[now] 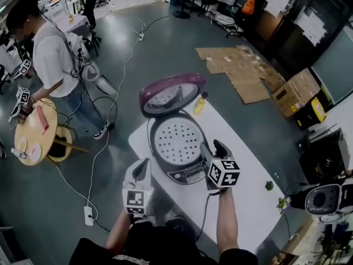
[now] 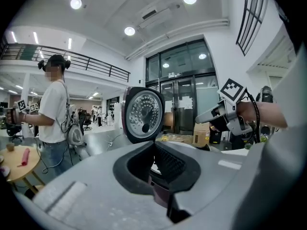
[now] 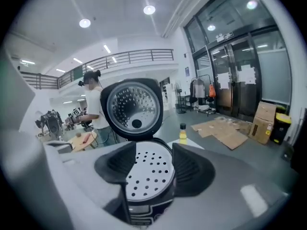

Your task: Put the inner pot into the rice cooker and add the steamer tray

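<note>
Looking down through the head view, I see the round dark rice cooker point(image 1: 187, 174) standing on the white rectangular desk point(image 1: 251, 195), its maroon-rimmed lid point(image 1: 172, 94) hinged upright at the far side. The white perforated steamer tray point(image 1: 177, 141) sits level in the cooker's mouth and covers the opening, so I cannot make out the pot beneath it. My left claw point(image 1: 142, 164) hangs near the cooker's front left edge, apart from it. My right claw point(image 1: 213, 146) is at the cooker's right rim, above the tray's edge. A small yellow bottle point(image 1: 199, 104) stands on the desk just beside the lid. Off to the left a person in a white shirt point(image 1: 52, 59) stands at a round wooden table point(image 1: 33, 134).

In the left gripper view, the left claw's black pads are drawn in narrow, tips meeting, with nothing gripped. The lid's silver dimpled underside faces me above them, and the right claw with its marker cube shows at the right.

In the right gripper view, the right claw stands wide and holds nothing. The tray lies below and beyond the two pads, seated in the cooker, with the open lid behind it.
</note>
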A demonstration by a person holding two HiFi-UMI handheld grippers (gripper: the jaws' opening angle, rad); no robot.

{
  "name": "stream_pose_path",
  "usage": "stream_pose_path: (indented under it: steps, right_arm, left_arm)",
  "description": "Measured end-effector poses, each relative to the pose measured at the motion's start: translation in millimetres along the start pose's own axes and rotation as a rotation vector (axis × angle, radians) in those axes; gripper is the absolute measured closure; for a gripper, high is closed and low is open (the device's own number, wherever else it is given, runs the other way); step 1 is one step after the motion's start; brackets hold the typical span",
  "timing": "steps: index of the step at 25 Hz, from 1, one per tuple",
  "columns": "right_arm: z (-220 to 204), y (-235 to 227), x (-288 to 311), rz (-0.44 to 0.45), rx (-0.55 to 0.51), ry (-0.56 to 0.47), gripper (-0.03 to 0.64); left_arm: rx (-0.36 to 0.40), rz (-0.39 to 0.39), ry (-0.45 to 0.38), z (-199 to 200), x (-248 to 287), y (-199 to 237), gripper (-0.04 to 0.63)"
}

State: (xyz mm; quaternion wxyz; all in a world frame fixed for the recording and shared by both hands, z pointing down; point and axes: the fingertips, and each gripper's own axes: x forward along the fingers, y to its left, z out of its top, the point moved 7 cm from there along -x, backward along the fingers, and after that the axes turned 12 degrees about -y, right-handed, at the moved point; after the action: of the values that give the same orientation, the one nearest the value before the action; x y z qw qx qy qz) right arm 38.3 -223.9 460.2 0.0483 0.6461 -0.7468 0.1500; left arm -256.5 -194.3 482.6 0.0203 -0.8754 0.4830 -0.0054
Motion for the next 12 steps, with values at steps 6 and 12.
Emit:
stream_pose_path:
  steps: [6, 12]
  right_arm:
    - [6, 21, -62, -0.051, 0.002, -0.160, 0.380]
    - [-12, 36, -128, -0.193, -0.039, -0.257, 0.417]
  left_arm:
    - [0.018, -0.101, -0.051, 19, -7, -10, 0.584]
    - [0.043, -0.218, -0.082, 29, -11, -30, 0.584]
